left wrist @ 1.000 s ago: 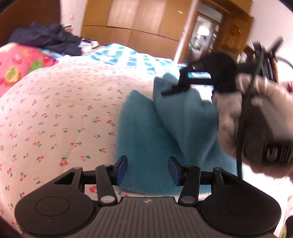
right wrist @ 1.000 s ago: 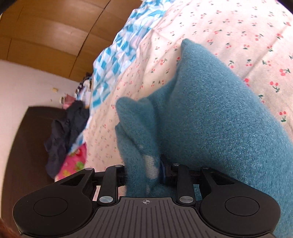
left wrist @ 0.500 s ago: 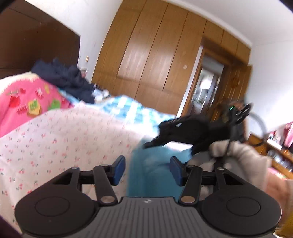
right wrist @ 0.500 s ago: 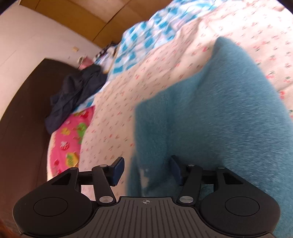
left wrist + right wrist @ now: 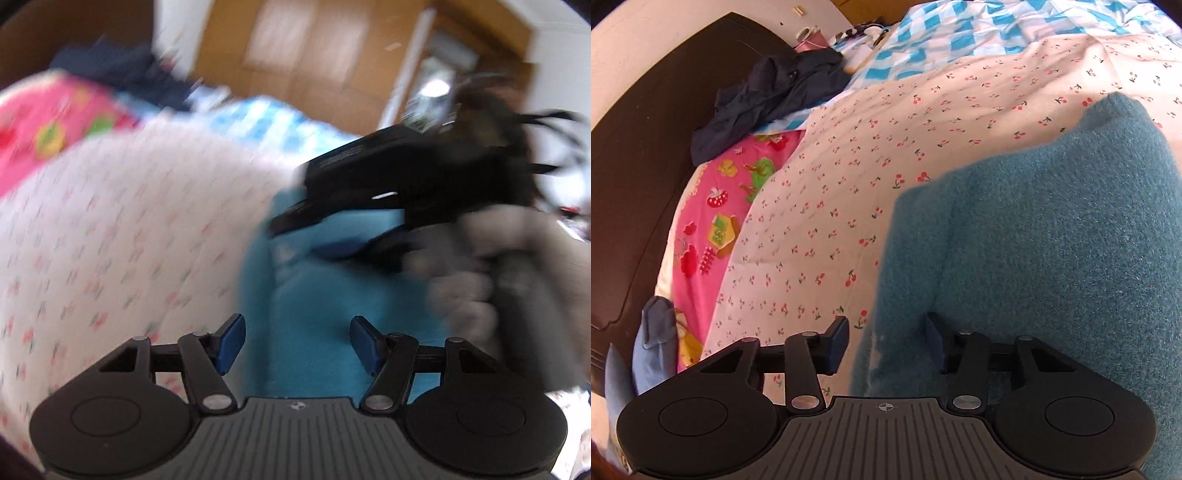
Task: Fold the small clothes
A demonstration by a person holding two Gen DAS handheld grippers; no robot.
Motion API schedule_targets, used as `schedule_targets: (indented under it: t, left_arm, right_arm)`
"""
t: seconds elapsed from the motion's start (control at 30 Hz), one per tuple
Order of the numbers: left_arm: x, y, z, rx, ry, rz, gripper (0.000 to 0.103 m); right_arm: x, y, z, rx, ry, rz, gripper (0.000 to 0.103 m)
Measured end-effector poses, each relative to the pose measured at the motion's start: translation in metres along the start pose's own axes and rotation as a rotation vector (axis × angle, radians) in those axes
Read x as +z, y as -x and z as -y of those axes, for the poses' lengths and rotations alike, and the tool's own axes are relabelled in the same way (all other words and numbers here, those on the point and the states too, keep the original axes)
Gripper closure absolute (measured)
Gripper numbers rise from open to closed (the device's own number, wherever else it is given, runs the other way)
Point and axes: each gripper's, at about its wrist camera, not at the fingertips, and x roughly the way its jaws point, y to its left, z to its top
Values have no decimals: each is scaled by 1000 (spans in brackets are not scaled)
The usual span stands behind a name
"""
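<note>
Right gripper (image 5: 886,341): spread, empty, over edge of teal cloth (image 5: 1034,258) lying on bed (image 5: 849,166). Left gripper (image 5: 295,341): spread, empty, near same cloth. Step, judged: between folds; next, pinch an edge and fold over.

We're getting a smeared left wrist view, the cherry sheet (image 5: 122,229) and dark clothes (image 5: 122,70) just streaks, while the teal cloth (image 5: 1052,258) runs off the right wrist view's edge.

No legible text anywhere.
</note>
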Motion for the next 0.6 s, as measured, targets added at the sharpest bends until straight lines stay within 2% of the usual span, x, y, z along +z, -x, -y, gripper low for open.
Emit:
schedule_targets:
  t: [0.1, 0.27, 0.33, 0.4, 0.5, 0.6]
  left_arm:
    - [3, -14, -14, 17, 91, -72, 37]
    - [-4, -14, 2, 91, 20, -51, 35]
    - [-5, -14, 4, 96, 10, -46, 34]
    - [-4, -14, -1, 89, 17, -42, 31]
    - [-6, -7, 3, 104, -7, -28, 29]
    - [-7, -5, 9, 115, -39, -12, 29]
  right_arm:
    - [1, -8, -2, -5, 35, -10, 68]
    - [2, -18, -11, -20, 87, -18, 69]
    - [-1, -16, -16, -33, 125, -7, 69]
    - [-1, -3, -14, -13, 91, 15, 69]
    - [-5, 37, -4, 69, 50, 92, 69]
    - [-18, 82, 12, 38, 93, 173, 69]
